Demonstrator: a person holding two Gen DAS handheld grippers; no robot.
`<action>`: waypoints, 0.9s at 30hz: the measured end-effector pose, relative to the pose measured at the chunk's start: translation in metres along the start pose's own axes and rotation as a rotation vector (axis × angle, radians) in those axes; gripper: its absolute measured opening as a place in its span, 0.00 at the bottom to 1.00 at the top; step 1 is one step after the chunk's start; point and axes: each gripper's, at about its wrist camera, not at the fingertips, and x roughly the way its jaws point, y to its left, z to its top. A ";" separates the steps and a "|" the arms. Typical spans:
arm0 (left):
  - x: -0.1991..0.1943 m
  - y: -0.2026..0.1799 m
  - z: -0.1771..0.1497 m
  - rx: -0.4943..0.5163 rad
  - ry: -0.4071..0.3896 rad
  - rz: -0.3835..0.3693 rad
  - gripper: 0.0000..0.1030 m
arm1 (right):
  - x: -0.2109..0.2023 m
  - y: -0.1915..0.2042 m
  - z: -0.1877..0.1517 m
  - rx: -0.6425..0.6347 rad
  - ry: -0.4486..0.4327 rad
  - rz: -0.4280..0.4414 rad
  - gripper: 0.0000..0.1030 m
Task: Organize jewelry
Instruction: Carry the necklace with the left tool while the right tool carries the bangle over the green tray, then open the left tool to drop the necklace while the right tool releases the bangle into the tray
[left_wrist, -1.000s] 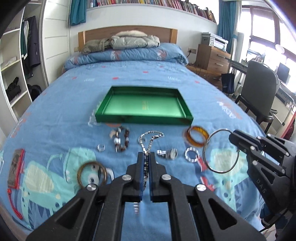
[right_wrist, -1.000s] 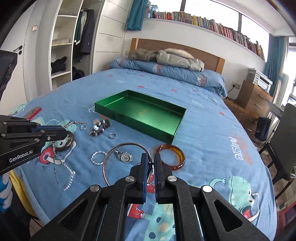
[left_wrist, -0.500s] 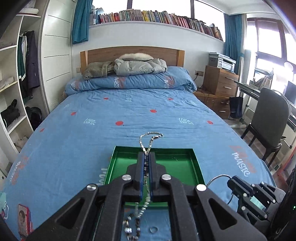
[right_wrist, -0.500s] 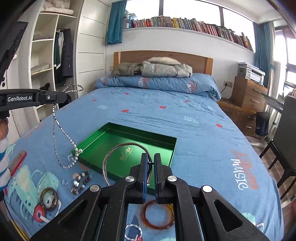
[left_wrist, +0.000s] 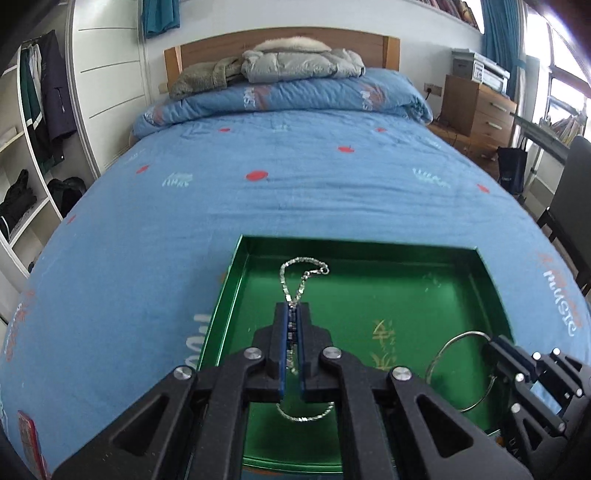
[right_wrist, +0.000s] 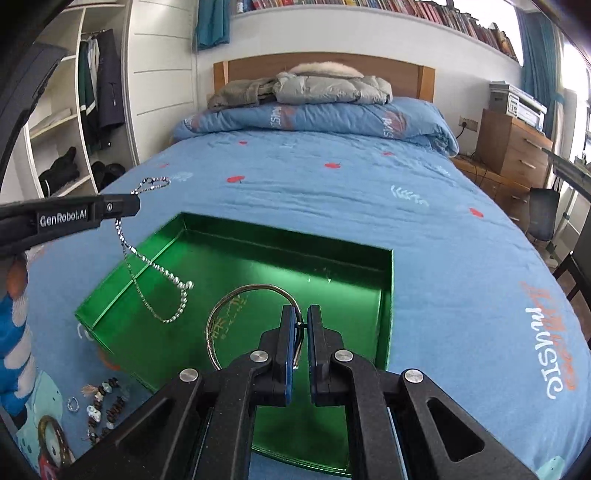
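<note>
A green tray (left_wrist: 491, 280) (right_wrist: 384, 295) lies on the blue bed. My left gripper (left_wrist: 293, 310) is shut on a silver chain necklace (left_wrist: 301, 275) and holds it over the tray's left part; in the right wrist view the left gripper (right_wrist: 135, 205) shows at the left, with the chain (right_wrist: 155, 266) dangling above the tray. My right gripper (right_wrist: 301, 314) is shut on a thin silver bangle (right_wrist: 236, 299) over the tray's near right part; in the left wrist view the right gripper (left_wrist: 495, 345) and the bangle (left_wrist: 448, 354) show at the lower right.
A beaded bracelet (right_wrist: 105, 402), a small ring (right_wrist: 72, 403) and a brown bangle (right_wrist: 51, 428) lie on the bed in front of the tray's left corner. Folded jackets (left_wrist: 295, 64) sit on the pillow. Shelves stand left, a wooden dresser (left_wrist: 476, 107) right.
Both grippers have moved forward from the jewelry row and lowered over the tray, carrying the necklace and the silver bangle. The chain now hangs above the tray floor.
</note>
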 end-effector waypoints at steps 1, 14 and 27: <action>0.008 0.002 -0.007 0.003 0.020 0.006 0.04 | 0.008 0.000 -0.005 0.000 0.026 -0.003 0.06; 0.039 0.003 -0.042 0.003 0.116 0.028 0.06 | 0.035 -0.001 -0.017 -0.019 0.166 -0.041 0.09; -0.064 0.009 -0.018 0.023 -0.023 -0.055 0.21 | -0.046 0.002 0.008 0.043 0.071 -0.029 0.49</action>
